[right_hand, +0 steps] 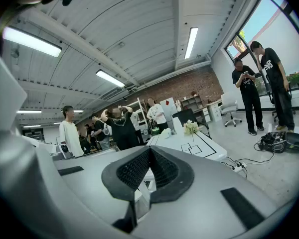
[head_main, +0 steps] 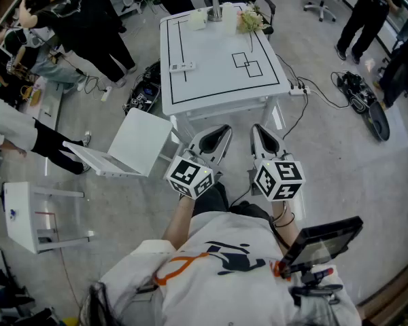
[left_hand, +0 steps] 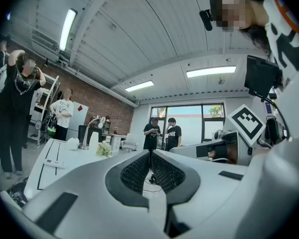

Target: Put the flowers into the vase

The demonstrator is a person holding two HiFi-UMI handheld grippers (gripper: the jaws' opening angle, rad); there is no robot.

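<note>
The left hand-held gripper (head_main: 219, 130) and the right hand-held gripper (head_main: 257, 130), 2 in all, hang side by side, both clenched on nothing. Well ahead of them, 1 bunch of flowers (head_main: 250, 20) lies at the far end of the surface (head_main: 211, 80), blooms away, thin stem running back toward the right one.

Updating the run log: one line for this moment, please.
left hand-held gripper: shut, empty | right hand-held gripper: shut, empty | flowers: on table, untouched

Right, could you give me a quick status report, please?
Left gripper, right gripper shut, empty. Flowers at far end of table, untouched. Nothing blocking the approach.
</note>
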